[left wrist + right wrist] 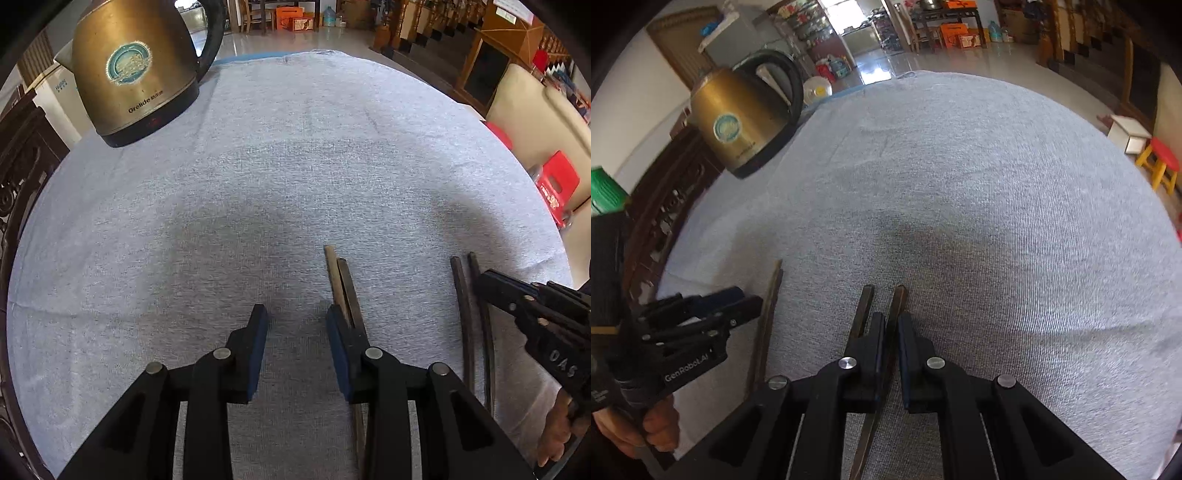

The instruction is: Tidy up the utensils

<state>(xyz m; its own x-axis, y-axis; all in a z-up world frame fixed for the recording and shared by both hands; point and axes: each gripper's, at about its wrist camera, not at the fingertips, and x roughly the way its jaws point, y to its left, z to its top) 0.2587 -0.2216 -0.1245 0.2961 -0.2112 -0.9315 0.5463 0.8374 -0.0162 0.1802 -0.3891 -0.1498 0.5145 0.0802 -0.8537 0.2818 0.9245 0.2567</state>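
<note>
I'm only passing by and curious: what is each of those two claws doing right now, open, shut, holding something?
Left gripper: open, holding nothing; one pair of chopsticks lies by its right finger.
Right gripper: nearly shut around one chopstick of the other pair.

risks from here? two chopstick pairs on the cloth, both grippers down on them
1. The right gripper has closed around only one dark chopstick; its mate lies outside the left finger, so the dark pair may split.
2. The left gripper is open with the tan-and-dark chopstick pair outside its right finger; closing may miss them.
</note>
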